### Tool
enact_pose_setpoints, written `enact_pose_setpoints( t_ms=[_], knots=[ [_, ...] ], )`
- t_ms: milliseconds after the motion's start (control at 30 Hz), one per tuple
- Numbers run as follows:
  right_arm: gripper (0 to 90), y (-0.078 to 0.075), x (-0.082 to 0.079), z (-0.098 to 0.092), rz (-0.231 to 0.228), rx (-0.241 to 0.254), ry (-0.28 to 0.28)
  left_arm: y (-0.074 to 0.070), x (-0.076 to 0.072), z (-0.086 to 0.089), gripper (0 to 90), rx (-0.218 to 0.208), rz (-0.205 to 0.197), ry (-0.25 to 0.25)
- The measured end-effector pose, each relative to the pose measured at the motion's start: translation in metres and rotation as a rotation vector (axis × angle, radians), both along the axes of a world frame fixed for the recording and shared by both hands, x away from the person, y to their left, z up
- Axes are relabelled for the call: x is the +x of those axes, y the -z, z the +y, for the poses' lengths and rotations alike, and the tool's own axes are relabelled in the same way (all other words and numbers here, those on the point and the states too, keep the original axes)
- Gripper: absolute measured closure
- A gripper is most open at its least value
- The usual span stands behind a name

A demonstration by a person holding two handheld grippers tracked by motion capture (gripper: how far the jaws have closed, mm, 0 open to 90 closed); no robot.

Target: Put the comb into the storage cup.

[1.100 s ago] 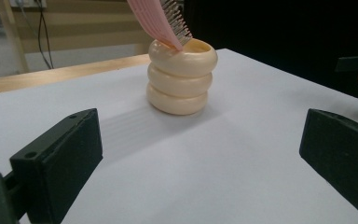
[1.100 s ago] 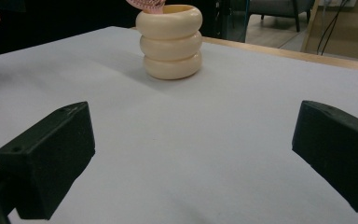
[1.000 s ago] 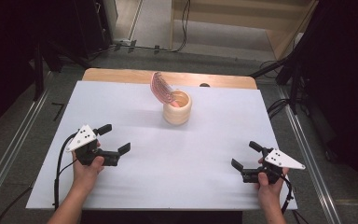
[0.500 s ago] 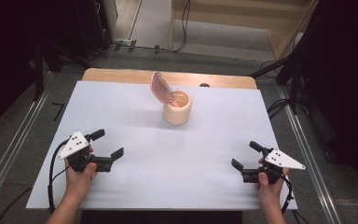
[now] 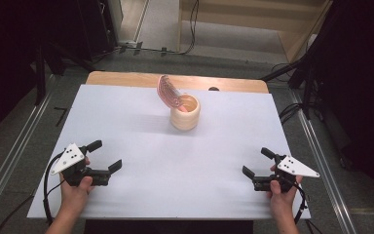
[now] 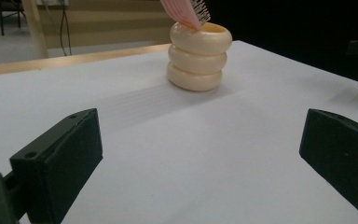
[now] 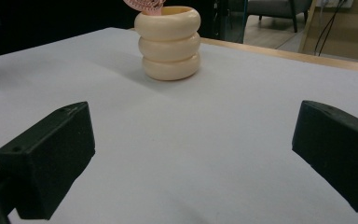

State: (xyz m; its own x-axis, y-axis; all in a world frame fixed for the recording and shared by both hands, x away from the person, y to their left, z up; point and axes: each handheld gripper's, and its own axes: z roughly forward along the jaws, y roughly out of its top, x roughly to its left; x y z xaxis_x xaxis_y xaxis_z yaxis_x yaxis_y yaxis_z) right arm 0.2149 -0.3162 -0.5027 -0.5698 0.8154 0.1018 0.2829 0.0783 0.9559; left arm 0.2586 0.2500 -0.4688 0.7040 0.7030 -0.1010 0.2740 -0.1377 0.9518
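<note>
Ribbed cream holder with pink comb, table at 12 o'clock.
Left gripper at 8, right gripper at 4; both jaws apart, empty.

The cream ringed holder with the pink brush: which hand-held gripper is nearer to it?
Left, slightly. The left hand-held gripper sits near-left of the holder; the right hand-held gripper sits near-right.

Ribbed cream holder: one. Pink comb standing in it: one. White-covered worktop: one. Hand-held grippers: two.
</note>
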Motion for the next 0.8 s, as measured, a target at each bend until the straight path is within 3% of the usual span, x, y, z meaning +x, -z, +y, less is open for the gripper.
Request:
enact_pose_setpoints(
  t_ms=[133,500,800],
  knots=[
    [0.0,0.0,0.0,0.0,-0.001,0.003,0.002,0.004,-0.005,0.008,0.0,0.016,0.001,-0.017],
    [0.0,0.0,0.001,0.001,-0.001,-0.002,0.001,0.005,-0.016,0.031,0.0,-0.008,0.002,-0.053],
    [0.0,0.0,-0.001,-0.002,-0.001,0.004,0.008,0.008,-0.022,0.043,0.0,0.019,-0.005,-0.083]
  ],
)
